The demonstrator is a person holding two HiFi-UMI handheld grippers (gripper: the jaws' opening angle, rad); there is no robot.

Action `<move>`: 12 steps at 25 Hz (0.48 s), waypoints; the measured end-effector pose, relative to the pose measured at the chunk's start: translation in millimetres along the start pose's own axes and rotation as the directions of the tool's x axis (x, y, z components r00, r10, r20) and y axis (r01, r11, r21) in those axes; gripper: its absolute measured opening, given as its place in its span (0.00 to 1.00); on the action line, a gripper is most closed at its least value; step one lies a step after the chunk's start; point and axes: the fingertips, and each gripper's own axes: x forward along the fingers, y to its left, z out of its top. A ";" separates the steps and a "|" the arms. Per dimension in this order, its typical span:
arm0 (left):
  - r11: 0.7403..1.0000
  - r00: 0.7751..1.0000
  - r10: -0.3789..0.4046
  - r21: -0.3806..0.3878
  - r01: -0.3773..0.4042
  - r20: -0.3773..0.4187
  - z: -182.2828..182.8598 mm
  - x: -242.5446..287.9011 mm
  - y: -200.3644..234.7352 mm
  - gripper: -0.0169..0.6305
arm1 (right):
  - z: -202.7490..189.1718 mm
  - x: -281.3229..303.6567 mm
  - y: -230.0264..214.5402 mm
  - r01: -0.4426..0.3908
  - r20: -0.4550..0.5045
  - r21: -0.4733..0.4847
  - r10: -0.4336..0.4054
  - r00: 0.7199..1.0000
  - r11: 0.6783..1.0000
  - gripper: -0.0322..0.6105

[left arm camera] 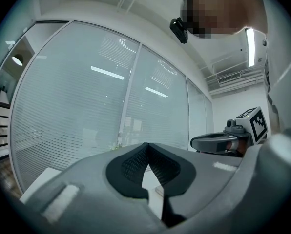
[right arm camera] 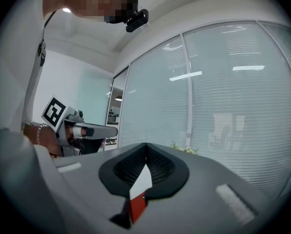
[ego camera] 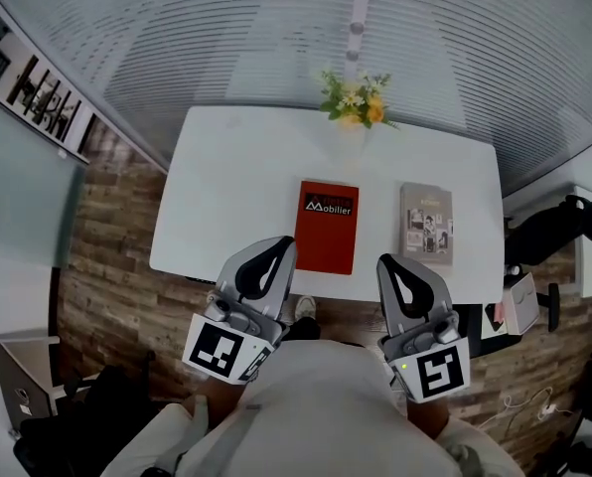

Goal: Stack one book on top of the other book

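A red book (ego camera: pixel 327 225) lies flat on the white table (ego camera: pixel 226 182), near its front edge at the middle. To its right lies a grey book (ego camera: pixel 426 223) with small pictures on its cover. My left gripper (ego camera: pixel 280 245) is shut and empty, its tip just over the table's front edge left of the red book. Level with it, my right gripper (ego camera: pixel 392 265) is shut and empty, short of the edge between the two books. A strip of the red book (right arm camera: pixel 137 206) shows through the right gripper's (right arm camera: pixel 146 147) closed jaws. The left gripper view shows its jaws (left arm camera: pixel 148 148) meeting at the tip.
A small bunch of yellow and white flowers (ego camera: pixel 357 98) stands at the table's far edge before a glass wall with blinds. A black office chair (ego camera: pixel 552 229) stands right of the table. Wooden floor shows at the left, with a grey cabinet (ego camera: pixel 23 381) at the lower left.
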 end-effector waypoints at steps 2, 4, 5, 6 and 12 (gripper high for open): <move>1.000 1.000 -0.005 0.000 0.005 -0.002 0.1 3.3 9.0 0.03 | 1.3 9.3 -1.0 0.006 -0.001 -0.005 -0.006 1.000 1.000 0.06; 1.000 1.000 -0.009 0.000 0.009 -0.004 0.1 6.6 16.5 0.03 | 2.6 16.3 -2.7 0.013 0.001 -0.009 -0.013 1.000 1.000 0.06; 1.000 1.000 -0.011 0.000 0.011 -0.004 -0.3 8.5 19.6 0.03 | 2.6 19.1 -4.0 0.017 0.003 -0.008 -0.017 1.000 1.000 0.06; 1.000 1.000 -0.012 -0.001 0.012 -0.003 -0.9 10.7 22.1 0.03 | 1.9 21.4 -5.5 0.020 0.004 -0.006 -0.020 1.000 1.000 0.06; 1.000 1.000 -0.022 -0.008 0.022 -0.011 -5.2 25.6 29.1 0.03 | -3.7 31.8 -15.8 0.033 -0.005 -0.006 -0.033 0.999 0.999 0.06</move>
